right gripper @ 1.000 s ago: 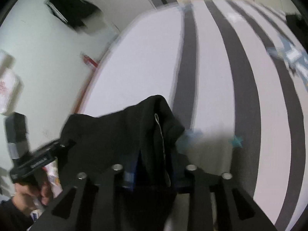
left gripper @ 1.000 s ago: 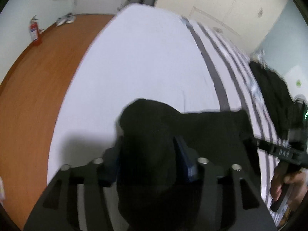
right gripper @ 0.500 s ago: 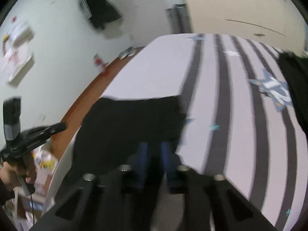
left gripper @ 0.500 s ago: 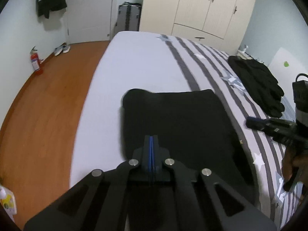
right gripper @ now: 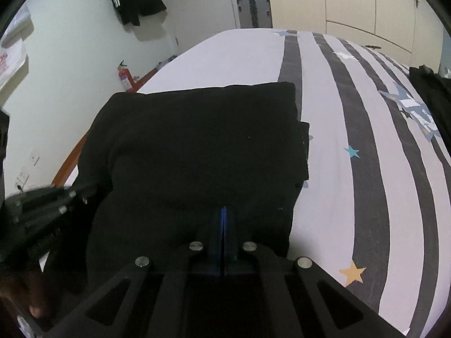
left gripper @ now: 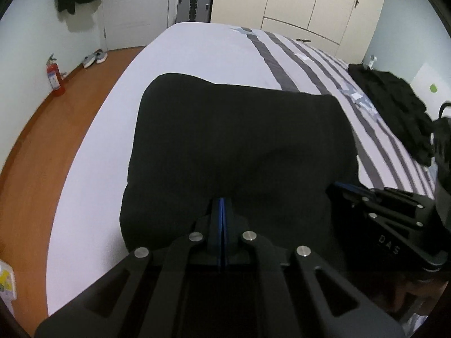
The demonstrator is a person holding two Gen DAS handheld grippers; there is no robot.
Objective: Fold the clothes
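A black garment [left gripper: 239, 129] [right gripper: 197, 140] lies folded into a thick rectangle on the striped bed [left gripper: 197, 50] [right gripper: 324, 169], near its left edge. My left gripper [left gripper: 221, 201] is shut, its blue pads meeting, tips low over the garment's near part with no cloth between them. My right gripper [right gripper: 223, 209] has its jaws closing, the pads meet with nothing pinched, and its tips are over the same near part. In the left wrist view the right gripper [left gripper: 346, 187] sits close by at the garment's right side. A hand holds the left tool at the right wrist view's lower left.
A heap of black clothes [left gripper: 394, 104] [right gripper: 431, 90] lies on the bed's far right. Wooden floor [left gripper: 42, 140] runs along the left, with a red fire extinguisher [left gripper: 55, 77], shoes [left gripper: 94, 57], a suitcase [left gripper: 194, 5] and a wardrobe [left gripper: 310, 2] at the walls.
A second ago both grippers held bunched black cloth in open jaws. They let it go, the garment now lies flat, both jaws have closed empty, and both tools have come nearer each other.
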